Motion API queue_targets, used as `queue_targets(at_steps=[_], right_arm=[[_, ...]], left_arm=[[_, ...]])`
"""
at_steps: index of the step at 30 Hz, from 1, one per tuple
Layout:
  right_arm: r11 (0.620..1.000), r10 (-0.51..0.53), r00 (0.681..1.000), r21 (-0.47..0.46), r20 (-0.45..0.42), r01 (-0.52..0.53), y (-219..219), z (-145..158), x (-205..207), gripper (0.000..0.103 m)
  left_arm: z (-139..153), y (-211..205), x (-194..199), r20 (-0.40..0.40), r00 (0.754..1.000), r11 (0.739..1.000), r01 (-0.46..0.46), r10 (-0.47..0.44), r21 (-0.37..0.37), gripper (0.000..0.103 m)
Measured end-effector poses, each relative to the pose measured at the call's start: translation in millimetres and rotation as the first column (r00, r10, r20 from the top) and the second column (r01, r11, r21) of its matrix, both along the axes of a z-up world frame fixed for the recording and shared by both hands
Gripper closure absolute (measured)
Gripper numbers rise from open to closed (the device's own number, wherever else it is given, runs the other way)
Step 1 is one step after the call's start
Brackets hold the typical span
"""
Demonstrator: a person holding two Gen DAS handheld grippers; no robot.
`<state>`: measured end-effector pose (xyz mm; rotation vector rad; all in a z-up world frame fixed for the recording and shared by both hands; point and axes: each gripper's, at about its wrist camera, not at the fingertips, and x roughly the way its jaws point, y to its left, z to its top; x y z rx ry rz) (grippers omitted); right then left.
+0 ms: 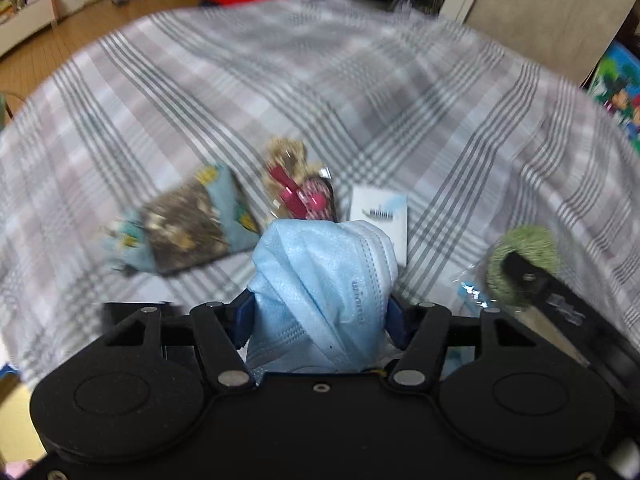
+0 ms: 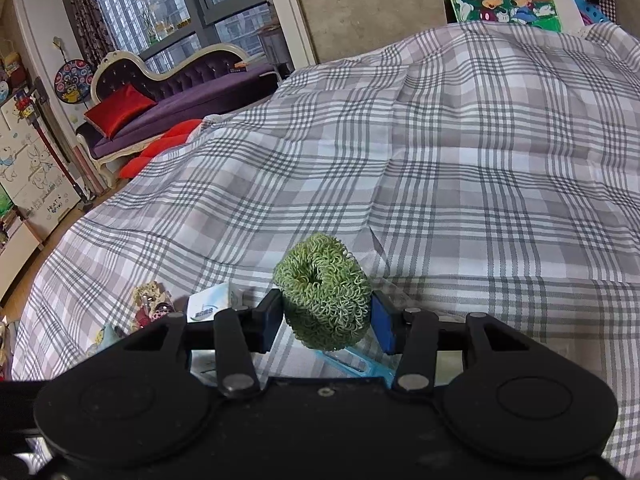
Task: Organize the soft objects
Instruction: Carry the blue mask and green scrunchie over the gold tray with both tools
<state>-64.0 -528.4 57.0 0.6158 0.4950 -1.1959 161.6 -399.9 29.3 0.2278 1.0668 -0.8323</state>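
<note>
Black linkage fills the bottom of both views, and up front the left gripper (image 1: 322,312) is clamped on a crumpled blue face mask (image 1: 324,292), lifted clear of the checked bedspread (image 1: 280,92). Over to the other side: the right gripper (image 2: 326,320) squeezes a curly green scrunchie (image 2: 323,294) between its blue pads, held above the bed. Down on the cover (the left view is smeared by motion) lie a blue patterned cloth item (image 1: 188,228), a small red-and-tan toy (image 1: 298,184) just beside it, and a white packet (image 1: 380,216) behind the mask. At the far edge, a red cushion (image 2: 120,108) rests on a purple chaise (image 2: 180,96).
</note>
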Motion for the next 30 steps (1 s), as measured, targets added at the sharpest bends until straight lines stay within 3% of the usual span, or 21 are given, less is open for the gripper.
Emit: queue_targets(at_steps=[8,12,15,18,24,30], right_arm=[[0.989,0.079,0.997,-0.128,0.023,-0.076,28.2,15.6,2.0,0.057],[0.967,0.155,0.986,-0.213,0.056,-0.14,55.9,28.3,4.0,0.057],[0.938,0.224,0.973,-0.284,0.055,-0.199,84.9,34.1,11.3,0.057],[0.918,0.289,0.957,-0.291,0.028,-0.268,121.0,30.8,19.3,0.057],[0.856,0.453,0.892,-0.28,-0.004,-0.436,214.6,31.7,16.8,0.057],[0.772,0.618,0.785,-0.159,-0.039,-0.616,290.9,25.7,22.8,0.056]], left_arm=[[36.5,130.3,-7.5,0.082,0.99,0.993,-0.117,0.117,-0.01,0.044],[22.9,212.7,-14.0,0.116,0.966,0.97,-0.239,0.232,0.052,0.044],[5.1,269.2,-15.8,0.133,0.937,0.937,-0.336,0.322,0.093,0.044],[-16.2,310.6,-15.2,0.127,0.909,0.903,-0.411,0.396,0.126,0.044],[-56.6,354.5,-10.3,0.101,0.87,0.856,-0.493,0.483,0.155,0.044],[-79.2,368.2,-9.8,0.055,0.862,0.848,-0.505,0.504,0.16,0.044]])
